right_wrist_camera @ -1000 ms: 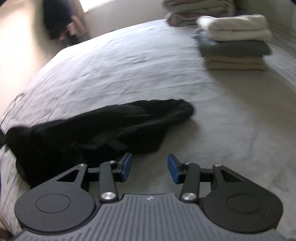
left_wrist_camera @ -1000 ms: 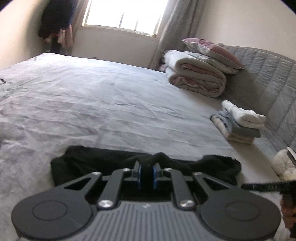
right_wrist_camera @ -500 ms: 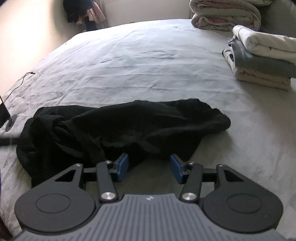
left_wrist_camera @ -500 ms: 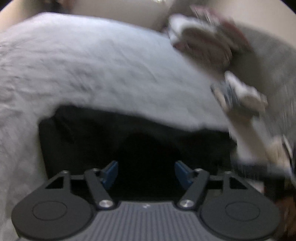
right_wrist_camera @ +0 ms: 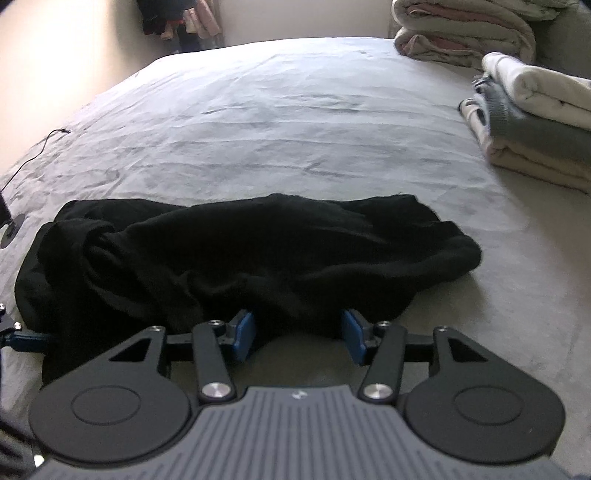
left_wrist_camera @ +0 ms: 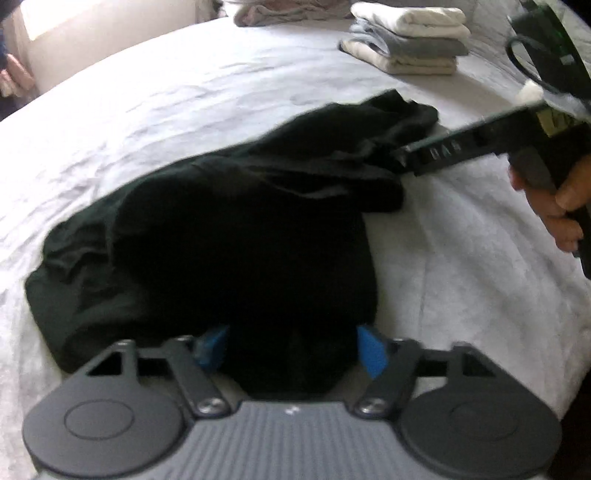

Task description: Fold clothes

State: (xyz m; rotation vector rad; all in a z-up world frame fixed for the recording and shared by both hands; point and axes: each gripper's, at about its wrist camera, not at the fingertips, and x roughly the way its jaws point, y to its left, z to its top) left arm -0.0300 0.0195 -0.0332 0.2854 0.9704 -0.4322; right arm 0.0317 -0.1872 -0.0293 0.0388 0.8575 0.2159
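Note:
A crumpled black garment [left_wrist_camera: 240, 236] lies in a long heap on the grey bed sheet [left_wrist_camera: 184, 92]. My left gripper [left_wrist_camera: 291, 350] is open, and a fold of the garment fills the gap between its blue pads [left_wrist_camera: 371, 354]. In the right wrist view the garment [right_wrist_camera: 240, 258] stretches across the frame. My right gripper [right_wrist_camera: 299, 334] is open at its near edge, with cloth just reaching between the pads [right_wrist_camera: 243, 334]. In the left wrist view the right gripper [left_wrist_camera: 400, 157], held by a hand [left_wrist_camera: 557, 210], points into the garment's right end.
A stack of folded clothes [left_wrist_camera: 406, 48] [right_wrist_camera: 535, 122] sits at the right of the bed. Folded blankets [right_wrist_camera: 465, 33] lie behind it by the headboard. A thin cable [right_wrist_camera: 37, 147] runs over the bed's left edge. Clothes hang [right_wrist_camera: 177, 18] by the far wall.
My left gripper went from shut to open and tipped down over the garment. My right gripper moved forward until its pads reached the garment's near edge.

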